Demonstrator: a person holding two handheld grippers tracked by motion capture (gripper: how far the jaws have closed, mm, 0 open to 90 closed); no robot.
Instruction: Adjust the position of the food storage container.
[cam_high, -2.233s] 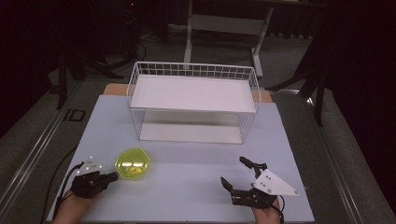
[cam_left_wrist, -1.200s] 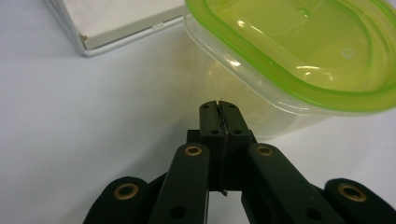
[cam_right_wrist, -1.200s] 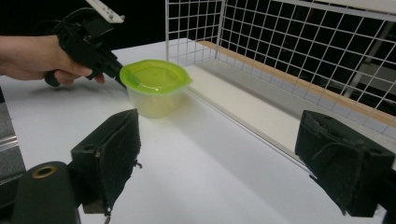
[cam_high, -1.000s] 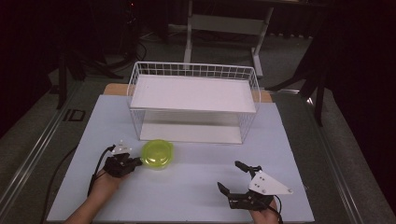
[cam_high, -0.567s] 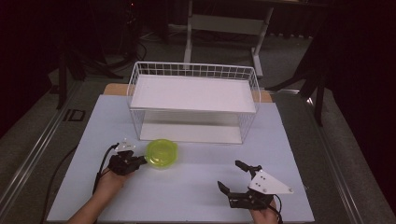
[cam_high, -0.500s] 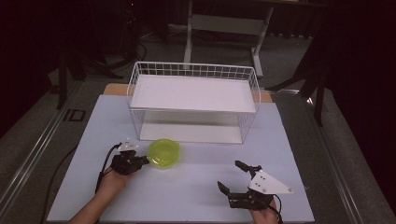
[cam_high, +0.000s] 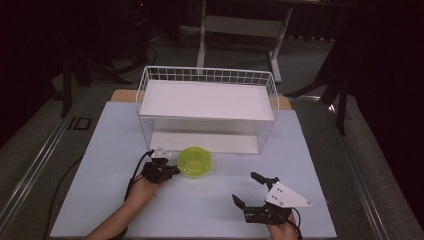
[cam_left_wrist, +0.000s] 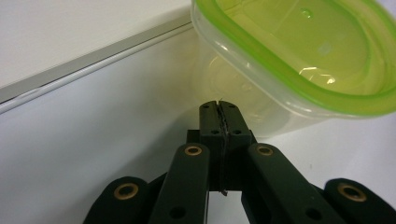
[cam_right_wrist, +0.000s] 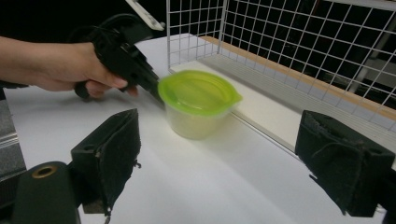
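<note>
Container (cam_high: 195, 161) seemingly touching closed left gripper (cam_high: 172, 171), near rack (cam_high: 207, 113) edge.

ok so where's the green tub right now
In the high view the green tub sits on the table left of centre, just in front of the wire rack, with the left gripper at its near-left side.

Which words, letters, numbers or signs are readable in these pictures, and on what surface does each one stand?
"ID": large pale letters on the grey floor, left of the table in the high view.
The green-lidded container: small raised marks in the lid in the left gripper view, too blurred to read.
No other text is visible on the wire basket or the grippers.
</note>
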